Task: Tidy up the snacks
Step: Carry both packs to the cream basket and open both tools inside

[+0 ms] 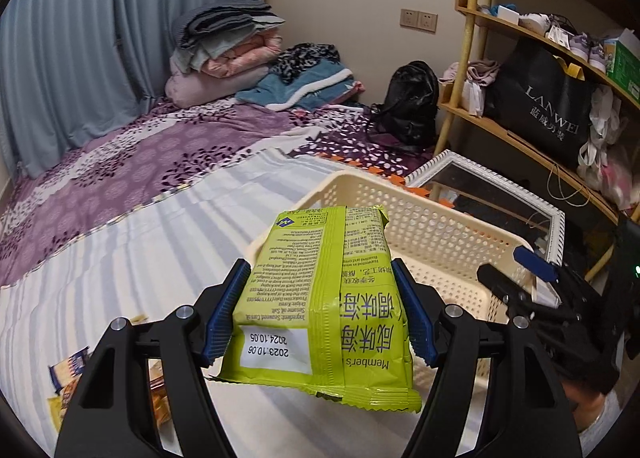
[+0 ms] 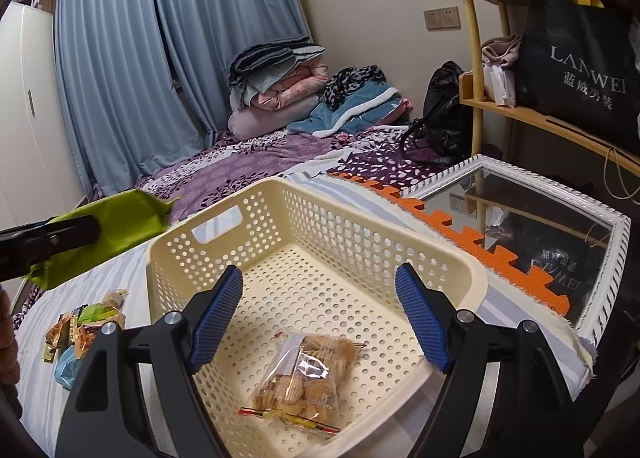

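Green seaweed snack pack (image 1: 320, 310) clamped between the blue pads (image 1: 224, 314) of the left claw (image 1: 320, 314), held in the air, back side with date label facing the camera, print upside down. It sits over the near-left corner of the cream perforated basket (image 1: 440, 230); in the right wrist view the same pack (image 2: 116, 226) shows left of the basket, above the bed. Basket (image 2: 312, 198) rests on the striped sheet (image 1: 140, 258) of the bed. Inside it, one clear bag of biscuits (image 2: 304, 378) lies flat on the basket floor near the front wall.

Right claw (image 2: 320, 318) released, fingers spread wide, nothing between them, hovering over the basket's front part just above the biscuit bag. In the left view the right claw (image 1: 536, 270) shows at the basket's right edge.

Pile of small snack packets (image 2: 80, 330) on the sheet left of the basket, apart from it; some of them (image 1: 72, 370) are also at lower left in the left view. White-framed mirror (image 2: 528, 226) lies to the right of the basket, with an orange foam mat edge (image 2: 460, 242) between. Folded blankets (image 1: 228, 46) and black backpack (image 1: 412, 102) at the far end of the bed. Wooden shelf (image 1: 520, 134) at right holds a black LANWEI bag (image 1: 544, 106).
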The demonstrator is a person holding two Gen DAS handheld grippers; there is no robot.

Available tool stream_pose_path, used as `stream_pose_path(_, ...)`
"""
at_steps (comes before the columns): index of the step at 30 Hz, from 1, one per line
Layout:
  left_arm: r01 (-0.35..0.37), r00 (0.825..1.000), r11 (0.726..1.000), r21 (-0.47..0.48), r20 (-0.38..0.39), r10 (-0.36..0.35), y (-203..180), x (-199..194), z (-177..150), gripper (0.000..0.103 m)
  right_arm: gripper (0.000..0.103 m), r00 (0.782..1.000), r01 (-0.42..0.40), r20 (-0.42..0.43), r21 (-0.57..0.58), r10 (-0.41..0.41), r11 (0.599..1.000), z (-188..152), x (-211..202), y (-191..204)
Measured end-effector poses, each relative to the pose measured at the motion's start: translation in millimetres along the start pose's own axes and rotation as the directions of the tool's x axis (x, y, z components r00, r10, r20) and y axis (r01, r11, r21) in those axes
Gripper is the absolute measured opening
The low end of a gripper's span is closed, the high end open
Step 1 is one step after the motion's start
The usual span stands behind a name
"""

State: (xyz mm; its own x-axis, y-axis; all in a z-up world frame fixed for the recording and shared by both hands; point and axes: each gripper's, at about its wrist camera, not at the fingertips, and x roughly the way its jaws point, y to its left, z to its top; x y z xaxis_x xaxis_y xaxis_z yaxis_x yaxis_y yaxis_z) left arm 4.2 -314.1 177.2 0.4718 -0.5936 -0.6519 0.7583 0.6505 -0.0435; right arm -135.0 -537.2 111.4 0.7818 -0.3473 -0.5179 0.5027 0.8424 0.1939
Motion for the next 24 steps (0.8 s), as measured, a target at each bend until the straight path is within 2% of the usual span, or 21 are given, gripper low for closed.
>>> stream_pose_path(4,0.04,0.999,0.999,-0.003,0.0,-0.04,-14,25,13,0.073,0.078,1.0,0.004,-0.01,0.009,-0.004,1.0,-3,2,-3)
stream_pose_path(8,0.055,0.998,0.998,-0.008,0.007,-0.055,-19,44,20,0.089,0.078,1.0,0.01,-0.018,0.011,-0.01,1.0,-5,5,-5)
stream_pose_path(15,0.021,1.0,0.997,-0.069,-0.019,-0.022,6,42,11,0.089,0.078,1.0,0.023,-0.011,0.015,-0.023,1.0,-3,5,-4)
stream_pose_path(24,-0.013,1.0,0.992,-0.129,-0.007,0.012,39,15,-1,0.09,0.079,1.0,-0.007,-0.02,-0.032,0.006,0.999,-2,1,23)
